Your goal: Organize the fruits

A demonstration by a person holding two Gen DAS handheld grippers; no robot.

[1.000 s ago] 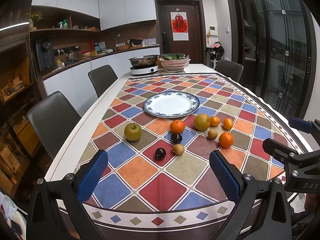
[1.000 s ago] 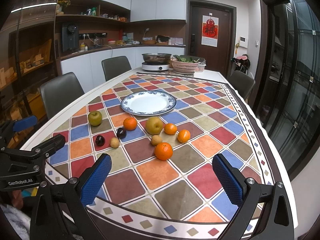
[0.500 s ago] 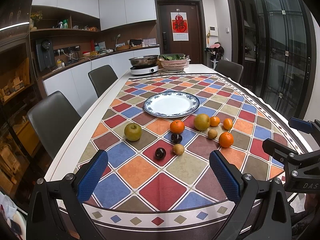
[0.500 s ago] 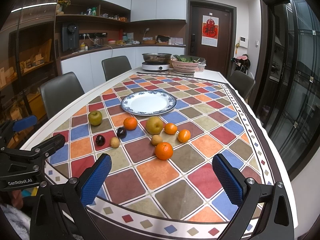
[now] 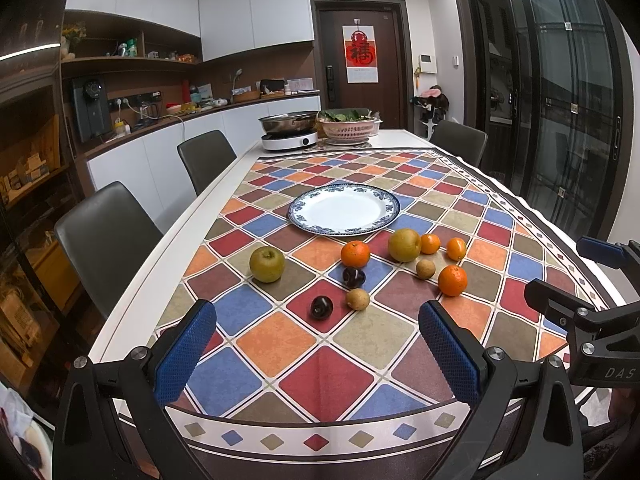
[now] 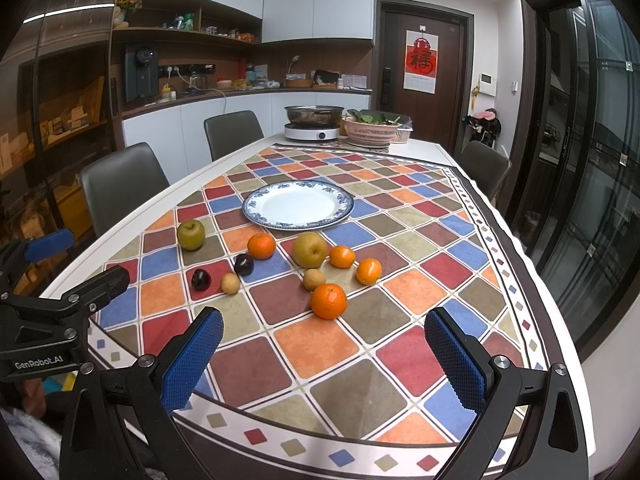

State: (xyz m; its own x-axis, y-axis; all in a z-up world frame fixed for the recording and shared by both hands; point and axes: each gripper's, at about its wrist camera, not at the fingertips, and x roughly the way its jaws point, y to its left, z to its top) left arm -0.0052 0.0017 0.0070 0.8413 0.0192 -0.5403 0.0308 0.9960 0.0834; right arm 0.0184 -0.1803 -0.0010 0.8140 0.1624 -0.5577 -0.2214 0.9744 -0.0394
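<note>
Low in the left wrist view, the left gripper [image 5: 318, 344] is held level over the near table edge, jaws wide apart and empty. The right gripper [image 6: 324, 354] is posed likewise; "GenRobot.AI" is read on the tool at the lower left of the right wrist view. At mid-frame the fruits [image 5: 356, 270] are scattered on the checked tablecloth [image 5: 280, 344], just before the empty plate [image 5: 344, 210]. Nothing is seen changed from a second ago.

We see a home kitchen-diner: long table [image 5: 168, 236] with chairs [image 5: 106, 232], white cabinets [image 5: 256, 8], counter [image 6: 248, 92] cluttered with appliances, induction cooker [image 6: 312, 131] with pan, entry door [image 6: 420, 76] with a red poster.
</note>
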